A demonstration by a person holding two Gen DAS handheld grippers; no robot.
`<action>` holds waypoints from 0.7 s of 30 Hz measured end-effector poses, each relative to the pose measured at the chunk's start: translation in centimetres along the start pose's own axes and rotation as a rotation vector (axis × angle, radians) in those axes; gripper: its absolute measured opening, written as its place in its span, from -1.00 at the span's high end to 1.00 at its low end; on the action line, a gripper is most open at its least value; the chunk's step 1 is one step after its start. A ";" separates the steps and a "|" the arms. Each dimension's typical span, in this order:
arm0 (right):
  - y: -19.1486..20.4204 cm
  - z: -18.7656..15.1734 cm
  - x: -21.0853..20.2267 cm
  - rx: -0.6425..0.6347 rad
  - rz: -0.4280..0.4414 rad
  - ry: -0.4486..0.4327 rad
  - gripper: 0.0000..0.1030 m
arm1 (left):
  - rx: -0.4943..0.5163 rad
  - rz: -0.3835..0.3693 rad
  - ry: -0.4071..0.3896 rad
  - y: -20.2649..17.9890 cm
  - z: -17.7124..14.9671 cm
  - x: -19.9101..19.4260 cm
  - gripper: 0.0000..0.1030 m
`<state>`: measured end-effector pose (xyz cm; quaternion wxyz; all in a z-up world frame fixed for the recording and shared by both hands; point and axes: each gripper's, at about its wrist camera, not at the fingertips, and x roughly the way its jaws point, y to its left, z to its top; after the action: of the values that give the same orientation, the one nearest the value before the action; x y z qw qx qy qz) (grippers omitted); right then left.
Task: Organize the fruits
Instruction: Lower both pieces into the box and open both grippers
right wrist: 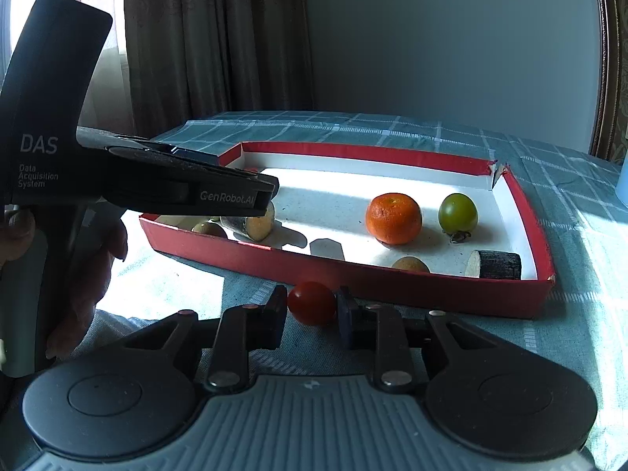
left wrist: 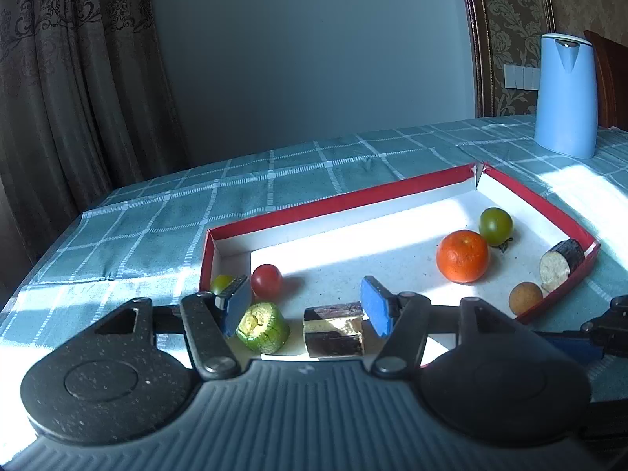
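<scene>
While the right gripper [right wrist: 312, 310] clamps its jaws on a red cherry tomato [right wrist: 313, 303] lying on the surface just outside the red tray's [right wrist: 412, 290] near wall, the left gripper [left wrist: 304, 308] hangs inside that tray, jaws wide, gripping nothing. Step: pickup. Next: lift the tomato over the wall into the tray, I judge.
</scene>
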<state>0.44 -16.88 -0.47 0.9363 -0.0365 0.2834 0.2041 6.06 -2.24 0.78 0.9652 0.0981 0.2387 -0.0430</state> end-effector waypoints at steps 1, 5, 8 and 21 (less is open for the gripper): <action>0.1 0.0 -0.4 -0.008 -0.007 -0.023 0.49 | -0.001 0.001 -0.005 0.1 -0.2 -0.3 -0.24; 0.3 0.6 -1.7 -0.026 -0.031 -0.099 0.49 | -0.024 0.002 -0.033 0.5 -0.7 -1.6 -0.41; 0.2 1.7 -1.8 -0.023 -0.047 -0.128 0.49 | -0.038 -0.009 -0.035 0.7 -0.8 -2.1 -0.43; -2.5 3.9 3.2 0.068 -0.130 -0.063 0.48 | -0.019 0.018 -0.020 0.5 -1.1 -1.9 -0.53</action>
<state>5.88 -17.33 0.93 0.9568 -0.0167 0.2574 0.1342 3.97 -1.50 0.81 0.9688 0.0904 0.2285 -0.0330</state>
